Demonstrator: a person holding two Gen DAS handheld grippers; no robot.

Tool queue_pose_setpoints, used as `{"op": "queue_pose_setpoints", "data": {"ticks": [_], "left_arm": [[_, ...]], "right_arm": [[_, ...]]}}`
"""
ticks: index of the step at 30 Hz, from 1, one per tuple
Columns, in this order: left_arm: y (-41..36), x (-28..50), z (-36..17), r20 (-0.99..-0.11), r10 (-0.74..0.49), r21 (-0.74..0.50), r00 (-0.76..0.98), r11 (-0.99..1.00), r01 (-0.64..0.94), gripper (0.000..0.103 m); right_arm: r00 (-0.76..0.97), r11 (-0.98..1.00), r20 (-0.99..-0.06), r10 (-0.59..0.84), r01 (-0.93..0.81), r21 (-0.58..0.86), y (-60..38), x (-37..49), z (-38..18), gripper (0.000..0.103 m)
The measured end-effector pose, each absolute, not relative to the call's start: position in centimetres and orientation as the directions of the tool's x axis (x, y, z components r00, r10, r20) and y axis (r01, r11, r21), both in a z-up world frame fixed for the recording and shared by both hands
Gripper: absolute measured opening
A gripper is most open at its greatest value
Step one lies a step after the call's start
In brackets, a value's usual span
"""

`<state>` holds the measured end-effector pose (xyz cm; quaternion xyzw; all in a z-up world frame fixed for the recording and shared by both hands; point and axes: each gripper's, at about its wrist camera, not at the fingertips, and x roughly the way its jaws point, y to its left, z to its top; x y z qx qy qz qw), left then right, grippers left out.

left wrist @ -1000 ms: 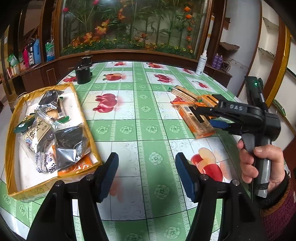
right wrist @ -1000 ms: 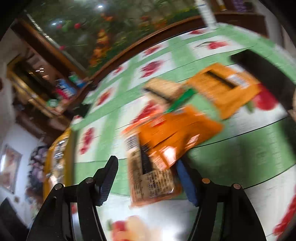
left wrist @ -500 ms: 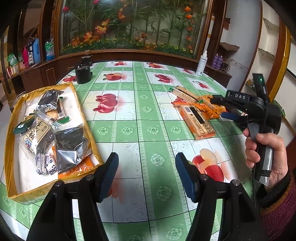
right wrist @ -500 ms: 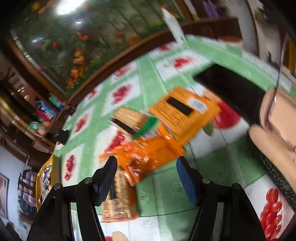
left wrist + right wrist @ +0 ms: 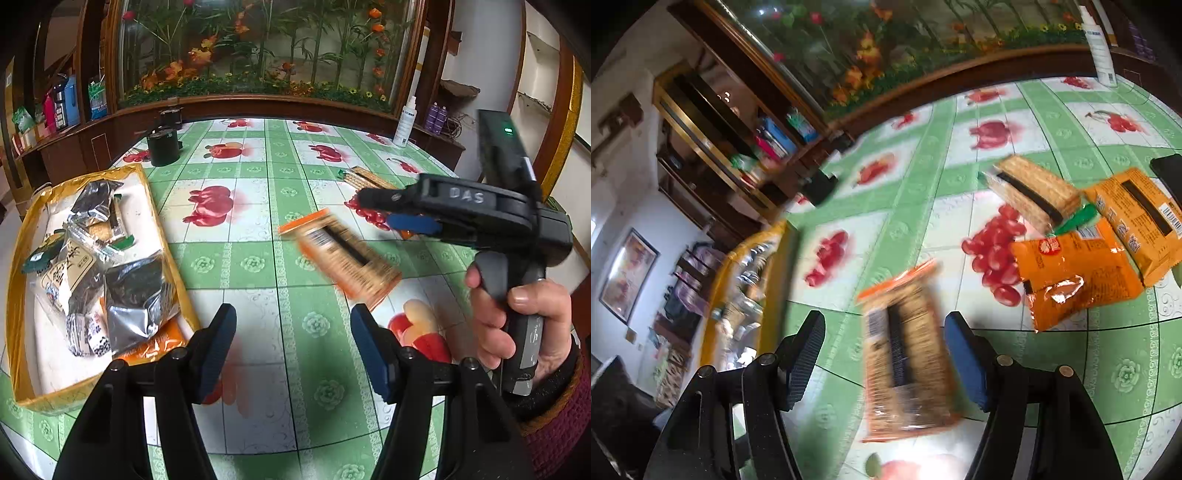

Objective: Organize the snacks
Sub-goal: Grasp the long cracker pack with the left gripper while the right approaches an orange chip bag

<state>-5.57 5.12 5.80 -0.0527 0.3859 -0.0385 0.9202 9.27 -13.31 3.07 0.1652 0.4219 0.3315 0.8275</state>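
My jaws stand apart on both grippers, and both have just been opening. The left gripper (image 5: 293, 350) holds nothing, with bare cloth between its pads. The right gripper (image 5: 884, 356) has the cracker pack (image 5: 908, 354) lying blurred between its pads, but I cannot see either pad pressing on it; I judge it loose, sliding or dropping.

The table (image 5: 266, 229) fills the scene under its green check cloth. At its left sits the gold tray (image 5: 22, 280), already heaped with silver and clear packets. The cracker pack has changed most: a second ago it lay far right with the other snacks; it is now mid-table, nearer the tray and just beyond my left pads. My right hand (image 5: 517, 325) has drawn back with it.

Far right, three snacks remain: a second cracker pack (image 5: 1030, 192), an orange pack (image 5: 1137, 218) and a crinkled orange bag (image 5: 1075, 273), touching or overlapping.

So one pack is partway to the tray, and I judge my left gripper best placed to take it there.
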Motion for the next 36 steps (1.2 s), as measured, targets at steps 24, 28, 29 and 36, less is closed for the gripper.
{"op": "queue_pose_setpoints", "data": {"ticks": [24, 28, 29, 36], "left_arm": [[3.9, -1.1, 5.1, -0.757, -0.147, -0.211, 0.636, 0.977, -0.025, 0.072], [3.9, -0.5, 5.0, -0.764, -0.150, -0.220, 0.627, 0.975, -0.035, 0.072], [3.6, -0.1, 4.9, -0.767, -0.154, -0.223, 0.623, 0.974, -0.033, 0.072], [2.5, 3.5, 3.3, -0.812, -0.153, -0.240, 0.564, 0.967, -0.082, 0.073]], "right_arm": [[0.322, 0.725, -0.657, 0.681, -0.178, 0.665, -19.0, 13.7, 0.6, 0.073], [0.345, 0.673, -0.591, 0.729, -0.207, 0.710, -19.4, 12.7, 2.1, 0.073], [0.372, 0.710, -0.615, 0.696, -0.224, 0.668, -19.4, 12.4, 2.6, 0.073], [0.417, 0.727, -0.615, 0.669, -0.194, 0.659, -20.8, 12.2, 2.8, 0.073]]}}
